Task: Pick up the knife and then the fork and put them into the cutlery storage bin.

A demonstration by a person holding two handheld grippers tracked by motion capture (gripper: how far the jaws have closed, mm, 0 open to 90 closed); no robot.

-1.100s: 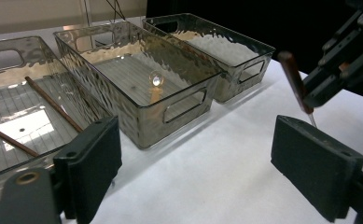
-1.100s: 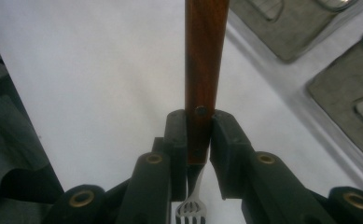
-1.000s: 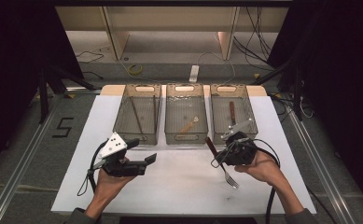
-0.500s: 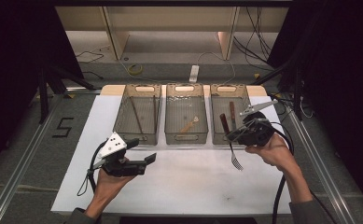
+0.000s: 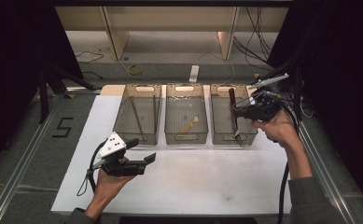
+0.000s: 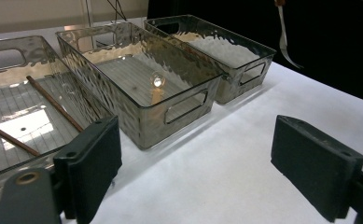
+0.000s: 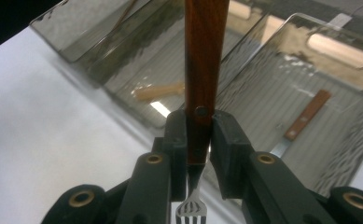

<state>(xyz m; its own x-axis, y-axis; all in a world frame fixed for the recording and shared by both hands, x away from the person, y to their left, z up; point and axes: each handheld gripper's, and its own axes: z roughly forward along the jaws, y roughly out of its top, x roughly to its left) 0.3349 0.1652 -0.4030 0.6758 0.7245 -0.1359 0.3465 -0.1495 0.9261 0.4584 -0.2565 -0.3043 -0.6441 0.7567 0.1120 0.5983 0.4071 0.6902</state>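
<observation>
High view: right gripper clamps fork by wooden handle, tines hanging down over right bin. Left gripper hovers above white table sheet, jaws spread wide, nothing between.

three clear plastic bins stand side by side on the white table. the right gripper hangs over the right-hand bin, clamped on a wooden-handled fork that points down. the left gripper hovers above the table in front of the bins, jaws apart, holding nothing.
</observation>
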